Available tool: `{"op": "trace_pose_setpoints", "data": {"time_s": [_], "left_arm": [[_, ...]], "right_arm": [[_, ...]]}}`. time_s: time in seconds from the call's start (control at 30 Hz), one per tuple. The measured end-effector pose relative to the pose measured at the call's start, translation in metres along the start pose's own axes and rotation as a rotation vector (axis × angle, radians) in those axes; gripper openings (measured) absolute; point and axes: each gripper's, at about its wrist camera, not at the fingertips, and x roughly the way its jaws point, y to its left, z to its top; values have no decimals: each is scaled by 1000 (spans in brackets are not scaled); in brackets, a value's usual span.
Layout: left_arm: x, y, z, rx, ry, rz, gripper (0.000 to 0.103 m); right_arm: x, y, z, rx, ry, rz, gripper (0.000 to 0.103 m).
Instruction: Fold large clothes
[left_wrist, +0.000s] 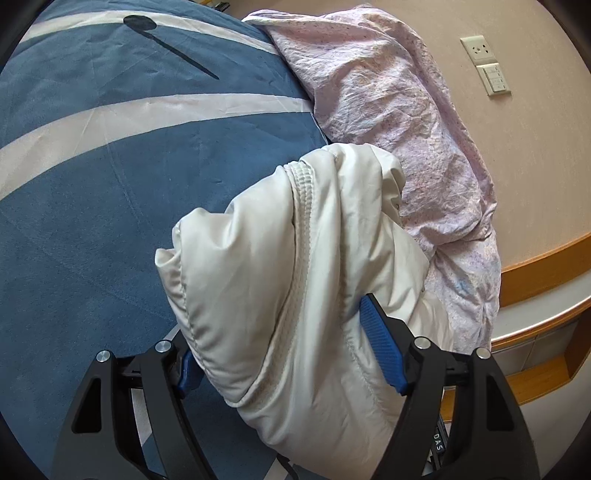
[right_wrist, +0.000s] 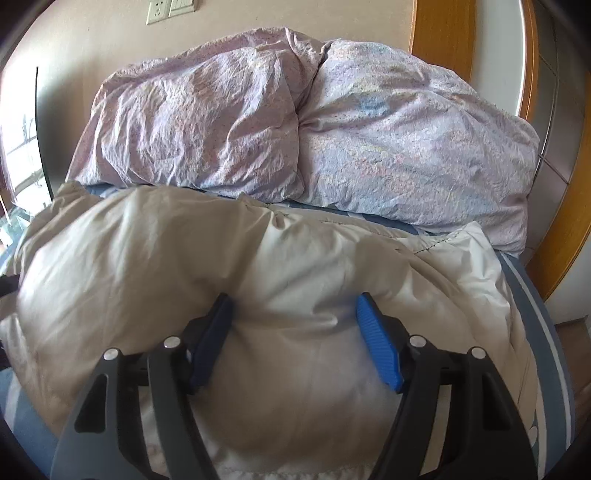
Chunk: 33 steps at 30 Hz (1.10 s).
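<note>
The white padded jacket (left_wrist: 295, 280) lies bunched on the bed's blue striped cover (left_wrist: 92, 206), near the edge where the pink quilt (left_wrist: 399, 122) is heaped against the wall; in the left wrist view its long axis and zipper seam (left_wrist: 301, 236) run away from the camera toward the quilt; the left gripper (left_wrist: 291, 350) is clenched on a thick fold of it; the right gripper (right_wrist: 295, 343) grips a padded bulge; open cover remains at left.
</note>
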Motion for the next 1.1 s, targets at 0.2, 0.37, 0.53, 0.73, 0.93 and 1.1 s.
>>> {"op": "trace_pose_setpoints", "data": {"time_s": [0.2,0.37,0.53,0.73,0.93,1.1], "left_arm": [[3,-1,1,-14,-4,-17,74],[3,-5,1,-7,-7,-25,73],[-3,-15,3,19,-21,-48,61],[-5,-30,4,67,-24,-54,55],[0,-25,1,46,-29,-10,59],[6,-34,-2,67,-45,29,65]], "right_arm": [[17,18,-6,-104,33,-77,71],[26,18,-10,-109,49,-75,72],[34,24,-14,-150,62,-97,72],[40,27,-16,-167,67,-101,73],[41,28,-18,-178,62,-105,73],[41,28,-18,-178,60,-107,73]]}}
